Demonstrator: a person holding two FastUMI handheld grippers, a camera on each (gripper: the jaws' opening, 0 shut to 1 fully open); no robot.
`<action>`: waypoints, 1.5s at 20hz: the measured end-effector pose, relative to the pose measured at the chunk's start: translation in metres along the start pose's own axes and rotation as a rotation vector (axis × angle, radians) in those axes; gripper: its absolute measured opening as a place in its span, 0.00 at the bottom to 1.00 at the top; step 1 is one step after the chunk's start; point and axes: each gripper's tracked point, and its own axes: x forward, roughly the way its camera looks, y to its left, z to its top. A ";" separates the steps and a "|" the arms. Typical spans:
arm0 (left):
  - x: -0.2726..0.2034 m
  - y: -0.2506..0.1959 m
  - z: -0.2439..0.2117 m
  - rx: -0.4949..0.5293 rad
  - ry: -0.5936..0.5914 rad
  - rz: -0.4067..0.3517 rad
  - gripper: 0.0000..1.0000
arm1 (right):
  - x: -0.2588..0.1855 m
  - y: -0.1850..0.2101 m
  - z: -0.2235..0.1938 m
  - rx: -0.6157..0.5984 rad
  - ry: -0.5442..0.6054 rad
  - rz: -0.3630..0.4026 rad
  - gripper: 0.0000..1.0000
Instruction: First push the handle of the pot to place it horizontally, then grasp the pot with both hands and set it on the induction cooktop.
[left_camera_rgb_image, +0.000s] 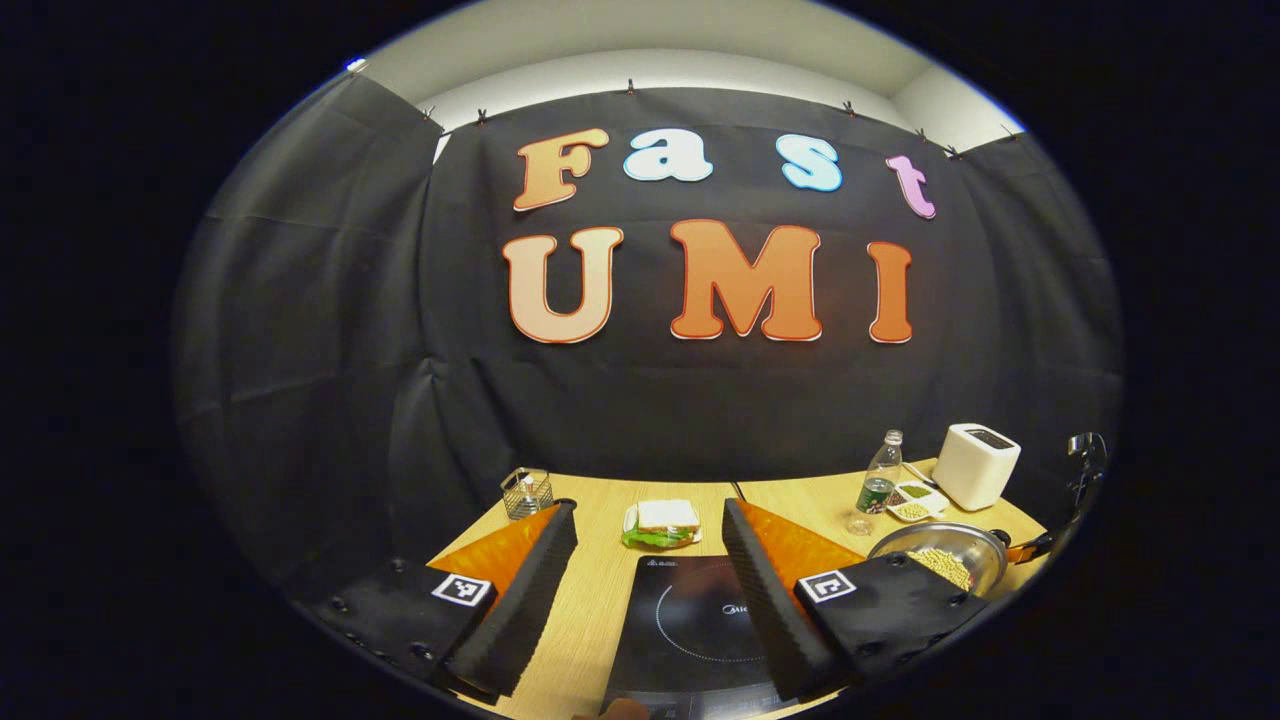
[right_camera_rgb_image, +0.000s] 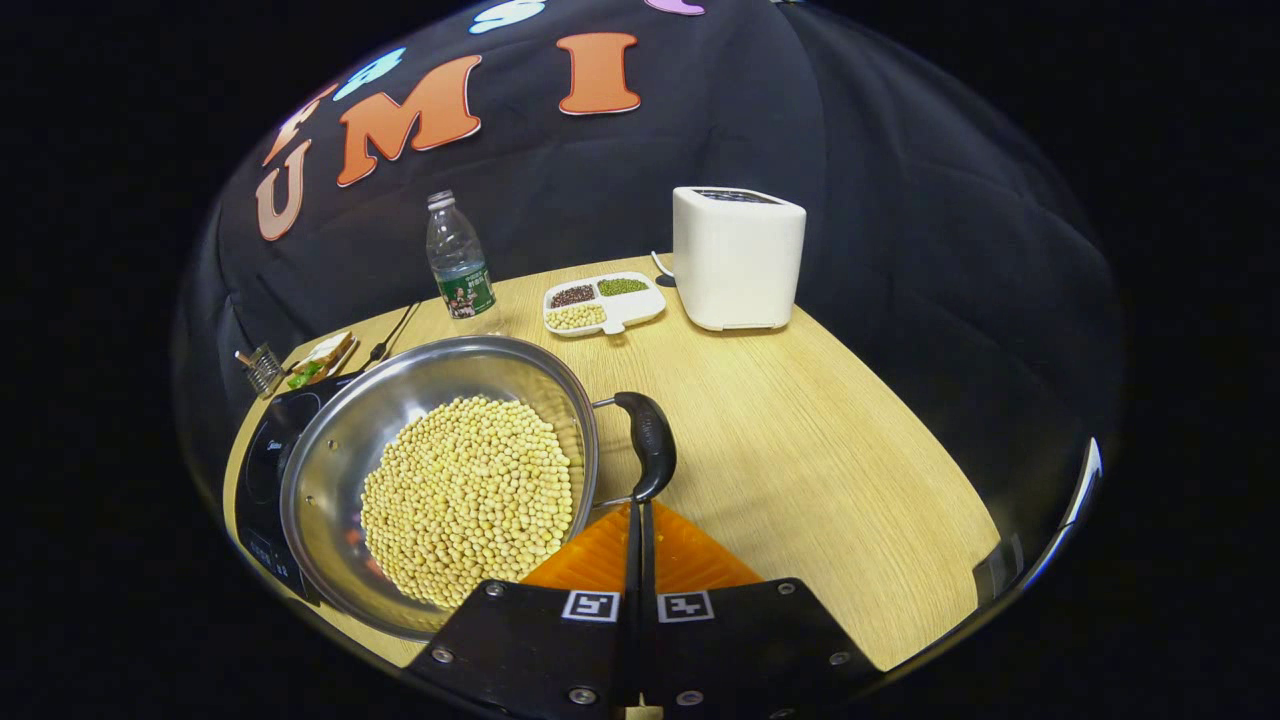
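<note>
Right gripper (right_camera_rgb_image: 640, 510) has its fingers pressed together right by the black handle (right_camera_rgb_image: 648, 445) of the pot (right_camera_rgb_image: 440, 480) — full of soybeans, sitting beside the induction cooktop (left_camera_rgb_image: 700, 620), whose small logo is unreadable. Left gripper (left_camera_rgb_image: 650, 580) is spread wide above the cooktop.

Small white words sit on the flat black induction cooktop (left_camera_rgb_image: 690, 620), one near its far edge and one inside its ring, between the left gripper's fingers, but they are too tiny to read. The clear plastic bottle (right_camera_rgb_image: 458, 258) ahead of the right gripper wears a green label, also too small.
</note>
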 end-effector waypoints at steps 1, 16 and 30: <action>-0.001 -0.003 -0.003 0.004 0.001 0.005 0.93 | 0.002 0.000 0.001 -0.002 -0.001 0.001 0.00; 0.003 -0.089 -0.084 -0.058 0.101 -0.052 0.96 | -0.007 -0.013 0.014 -0.012 -0.061 0.011 0.00; 0.020 -0.224 -0.180 -0.058 0.287 -0.254 0.97 | 0.005 -0.008 0.049 -0.021 -0.224 0.022 0.73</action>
